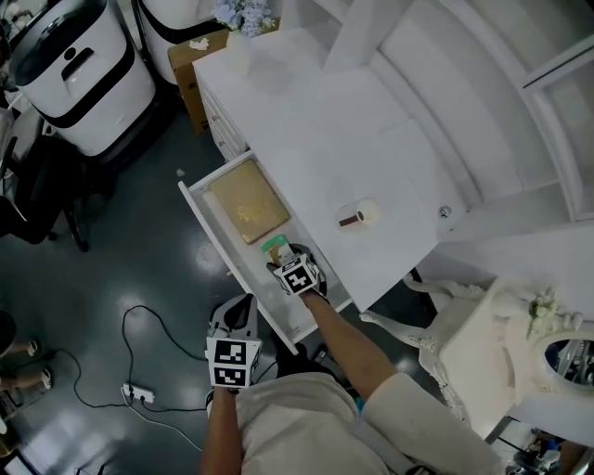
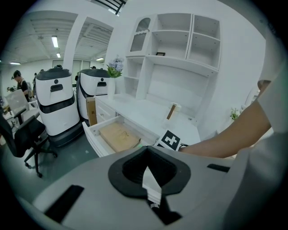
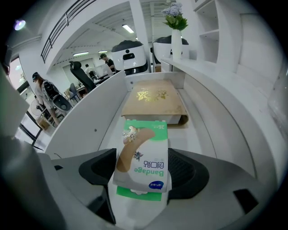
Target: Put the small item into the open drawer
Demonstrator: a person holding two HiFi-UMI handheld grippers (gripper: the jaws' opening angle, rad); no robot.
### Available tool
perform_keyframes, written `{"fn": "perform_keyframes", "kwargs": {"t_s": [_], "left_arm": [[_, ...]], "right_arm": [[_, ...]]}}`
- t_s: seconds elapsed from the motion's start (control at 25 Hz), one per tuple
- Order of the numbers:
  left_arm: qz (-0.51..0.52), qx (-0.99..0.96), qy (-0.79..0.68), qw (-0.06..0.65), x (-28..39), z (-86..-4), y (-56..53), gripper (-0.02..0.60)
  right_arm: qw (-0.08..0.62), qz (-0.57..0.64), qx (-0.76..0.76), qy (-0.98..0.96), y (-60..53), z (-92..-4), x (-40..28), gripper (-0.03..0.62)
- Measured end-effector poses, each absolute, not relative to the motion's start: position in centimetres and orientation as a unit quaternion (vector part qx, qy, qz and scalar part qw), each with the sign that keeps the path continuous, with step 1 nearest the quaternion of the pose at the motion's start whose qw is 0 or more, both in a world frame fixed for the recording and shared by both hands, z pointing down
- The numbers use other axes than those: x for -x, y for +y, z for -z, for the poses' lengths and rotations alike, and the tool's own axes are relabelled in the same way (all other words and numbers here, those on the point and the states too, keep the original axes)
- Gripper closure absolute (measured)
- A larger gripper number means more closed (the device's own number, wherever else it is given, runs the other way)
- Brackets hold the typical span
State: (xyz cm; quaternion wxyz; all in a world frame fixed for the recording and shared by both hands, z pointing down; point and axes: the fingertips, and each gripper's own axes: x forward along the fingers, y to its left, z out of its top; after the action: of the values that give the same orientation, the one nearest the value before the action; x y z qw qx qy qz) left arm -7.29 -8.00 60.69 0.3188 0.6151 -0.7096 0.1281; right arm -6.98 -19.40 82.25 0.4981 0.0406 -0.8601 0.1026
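Observation:
A small green-and-white bandage box (image 3: 143,150) sits between the jaws of my right gripper (image 3: 144,179), which is shut on it. In the head view the right gripper (image 1: 297,275) is inside the open white drawer (image 1: 206,223), at its near half, and the bandage box (image 1: 276,247) points toward the far end. A flat brown box (image 3: 155,102) lies at the back of the drawer, shown in the head view as the brown box (image 1: 246,206). My left gripper (image 1: 232,357) hangs below the drawer front, over the floor; its jaws (image 2: 148,173) are shut and hold nothing.
The white desk top (image 1: 316,139) carries a small white roll (image 1: 358,216) and a vase of flowers (image 1: 243,20). Two white machines (image 1: 74,65) and a cardboard box (image 1: 188,70) stand at the left. A cable and power strip (image 1: 139,394) lie on the dark floor.

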Motion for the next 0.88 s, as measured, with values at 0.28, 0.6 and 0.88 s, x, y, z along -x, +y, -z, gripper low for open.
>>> {"fn": "perform_keyframes", "kwargs": {"t_s": [0.28,0.6,0.88], "left_arm": [[-0.14,-0.625,-0.694,0.33,6.4,-61.9,-8.4,0.566],[-0.132,-0.62,-0.698,0.334,6.6,-62.1,-8.1,0.566],[-0.124,-0.619,-0.701,0.331,7.3,-61.6,-7.6,0.566]], "right_arm": [[0.508,-0.109,-0.036,-0.854,-19.5,-82.9,6.9,0.22],[0.524,-0.114,-0.032,-0.844,-19.3,-83.8,6.3,0.22],[0.531,-0.121,-0.034,-0.838,-19.1,-83.7,6.1,0.22]]}}
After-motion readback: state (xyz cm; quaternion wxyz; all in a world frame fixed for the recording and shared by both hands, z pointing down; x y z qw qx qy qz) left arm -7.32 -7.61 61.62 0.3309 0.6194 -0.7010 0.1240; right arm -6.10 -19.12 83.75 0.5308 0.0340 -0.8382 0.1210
